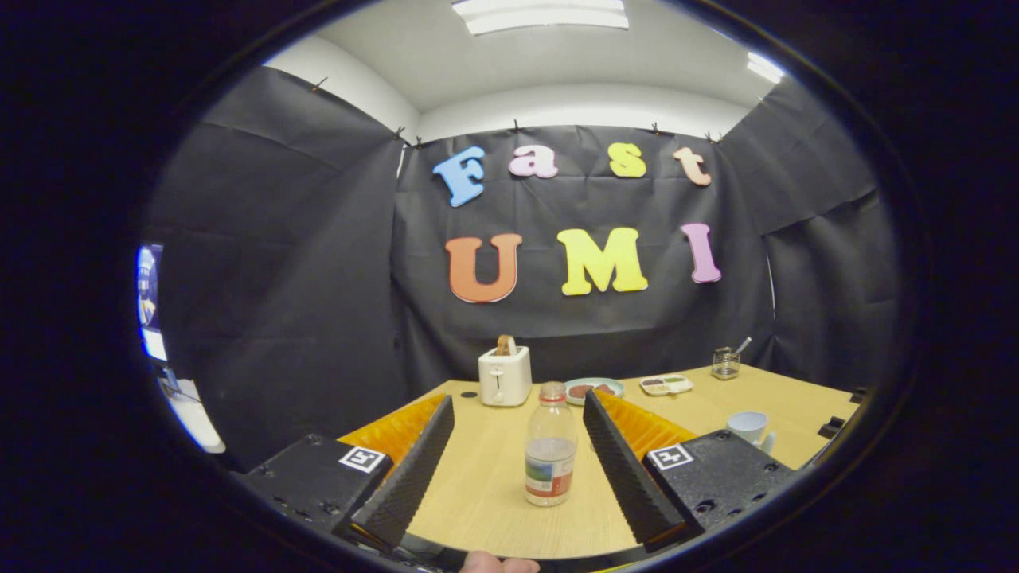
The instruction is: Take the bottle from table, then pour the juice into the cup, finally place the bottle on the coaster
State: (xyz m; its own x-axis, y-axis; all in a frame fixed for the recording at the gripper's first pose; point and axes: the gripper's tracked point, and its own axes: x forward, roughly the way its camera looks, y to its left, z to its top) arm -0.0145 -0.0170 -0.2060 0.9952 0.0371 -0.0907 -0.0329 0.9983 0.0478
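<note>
Clear plastic bottle (550, 446) with a red cap stands upright on the pale wooden table (486, 485), between the spread tool (517, 406) fingers, untouched, nearer the right one.

tool (517, 414): fingers spread wide, level, pointing forward | fingertip (497, 564) of person at rear

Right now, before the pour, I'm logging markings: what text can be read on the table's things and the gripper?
bottle: label band, print too blurred to read.
toaster: no text seen.
cup: no text seen.
gripper: two square pattern tags on its body, no words; its fingers stand open either side of the bottle, not touching it.
</note>
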